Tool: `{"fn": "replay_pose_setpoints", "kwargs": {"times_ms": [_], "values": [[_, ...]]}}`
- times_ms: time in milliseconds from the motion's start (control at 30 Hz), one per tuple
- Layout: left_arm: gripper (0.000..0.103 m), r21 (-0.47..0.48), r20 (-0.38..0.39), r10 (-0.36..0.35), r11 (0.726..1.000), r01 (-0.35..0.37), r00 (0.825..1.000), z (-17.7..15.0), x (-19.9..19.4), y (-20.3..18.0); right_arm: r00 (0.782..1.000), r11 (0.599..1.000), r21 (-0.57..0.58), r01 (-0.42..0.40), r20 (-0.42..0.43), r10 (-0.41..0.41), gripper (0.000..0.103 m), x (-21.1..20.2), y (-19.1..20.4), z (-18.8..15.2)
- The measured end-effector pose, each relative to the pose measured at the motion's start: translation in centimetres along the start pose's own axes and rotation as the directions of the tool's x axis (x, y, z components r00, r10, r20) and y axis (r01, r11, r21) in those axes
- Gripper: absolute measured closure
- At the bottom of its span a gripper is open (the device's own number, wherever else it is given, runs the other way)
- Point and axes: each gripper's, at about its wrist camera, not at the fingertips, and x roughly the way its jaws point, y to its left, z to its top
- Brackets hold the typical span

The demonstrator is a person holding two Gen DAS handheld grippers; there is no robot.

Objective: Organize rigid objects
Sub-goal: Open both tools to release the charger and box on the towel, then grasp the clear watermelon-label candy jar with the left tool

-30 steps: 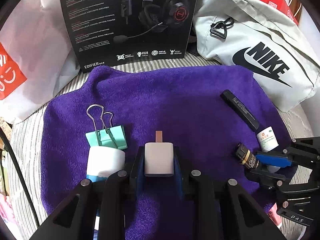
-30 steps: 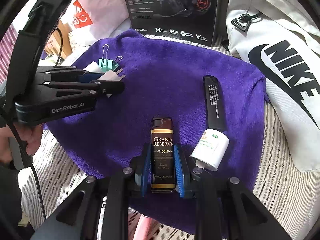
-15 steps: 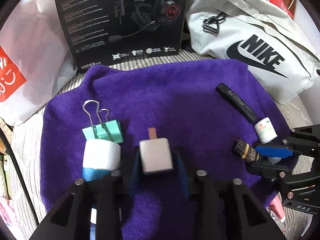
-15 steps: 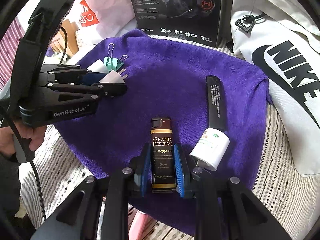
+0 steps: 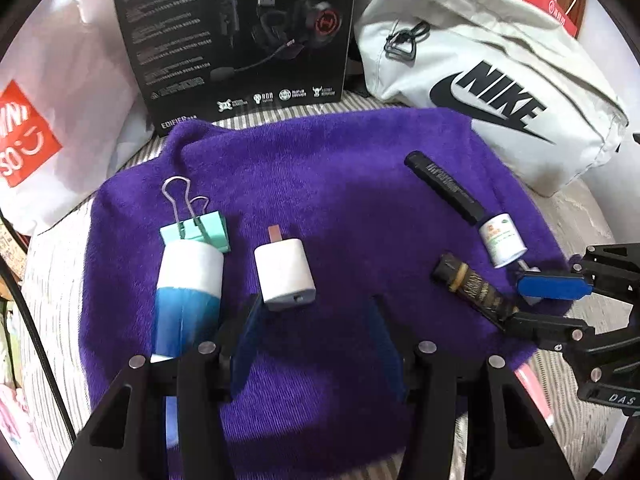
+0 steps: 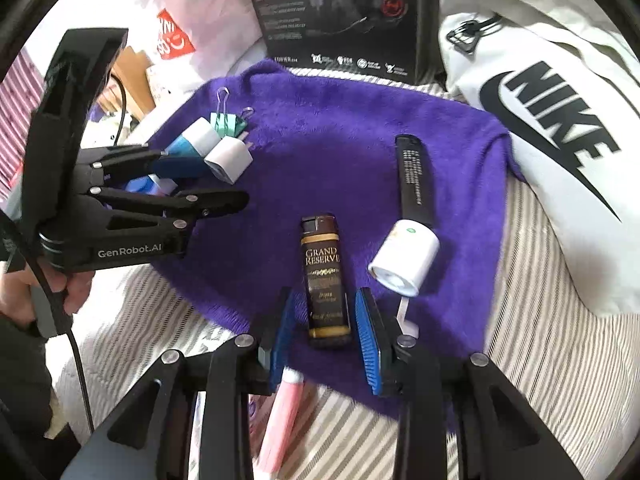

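Observation:
On the purple towel (image 5: 320, 184) lie a white USB charger (image 5: 284, 274), a blue-and-white tube (image 5: 188, 292), a teal binder clip (image 5: 198, 228), a black stick (image 5: 444, 186), a small white bottle (image 5: 502, 240) and a brown "Grand Reserve" lighter (image 6: 325, 280). My left gripper (image 5: 314, 320) is open, just behind the charger, which lies free. My right gripper (image 6: 323, 322) is open; its blue pads flank the lighter with gaps either side. The lighter lies on the towel (image 6: 340, 152).
A black headset box (image 5: 236, 36) and a white Nike bag (image 5: 492, 80) stand behind the towel. A white shopping bag (image 5: 44, 128) is at the left. A pink tube (image 6: 280, 420) lies on the striped cover (image 6: 532, 352) under my right gripper.
Both grippers opened. The left one let go of the charger and drew back; the right one let go of the lighter, which now rests on the towel.

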Motion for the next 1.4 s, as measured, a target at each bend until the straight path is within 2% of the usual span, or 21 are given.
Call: {"fn": "replay_pose_setpoints", "kwargs": {"times_ms": [233, 333, 400, 667, 900, 967, 1033, 1167, 1300, 1400], "values": [[0.052, -0.024, 0.049, -0.008, 1.000, 0.009, 0.999, -1.9, -4.1, -1.4, 0.998, 0.996, 0.075, 0.042, 0.040, -0.045, 0.070, -3.8, -1.0, -2.7], [0.050, -0.050, 0.071, -0.043, 0.998, 0.046, 0.997, -3.4, -6.0, -2.4, 0.996, 0.992, 0.120, 0.051, 0.067, -0.059, 0.066, -6.0, -1.8, -4.9], [0.049, -0.053, 0.078, -0.070, 0.996, 0.074, 0.995, -4.2, -6.6, -3.4, 0.995, 0.986, 0.159, 0.049, 0.082, -0.063, 0.059, -7.1, -2.5, -6.2], [0.048, -0.076, 0.031, -0.178, 0.981, 0.180, 0.983, -7.0, -6.1, -8.6, 0.992, 0.968, 0.247, 0.035, 0.112, -0.064, 0.059, -10.1, -3.7, -11.2], [0.046, -0.044, -0.073, -0.071, 0.997, 0.067, 0.995, -8.2, -3.7, -10.9, 0.993, 0.963, 0.267, 0.027, 0.107, -0.057, 0.059, -10.7, -3.9, -14.2], [0.043, -0.045, -0.071, -0.066, 0.997, 0.063, 0.995, -8.6, -4.1, -10.6, 0.993, 0.961, 0.277, 0.023, 0.103, -0.053, 0.059, -10.5, -4.0, -14.9], [0.042, -0.043, -0.073, -0.030, 0.999, 0.027, 0.997, -8.9, -4.4, -10.4, 0.994, 0.959, 0.283, 0.018, 0.097, -0.047, 0.059, -9.9, -4.1, -15.2], [0.042, -0.003, -0.083, 0.002, 1.000, -0.002, 0.997, -8.9, -4.1, -11.1, 0.995, 0.961, 0.276, 0.007, 0.091, -0.034, 0.059, -9.0, -3.7, -15.2], [0.041, 0.048, -0.090, 0.078, 0.996, -0.074, 0.993, -8.9, -3.2, -12.1, 0.996, 0.962, 0.273, -0.003, 0.091, -0.023, 0.059, -8.7, -3.2, -15.3], [0.042, 0.001, -0.085, 0.065, 0.998, -0.065, 0.994, -8.9, -3.0, -11.7, 0.996, 0.962, 0.273, -0.008, 0.092, -0.018, 0.059, -8.7, -3.1, -15.5]]}}
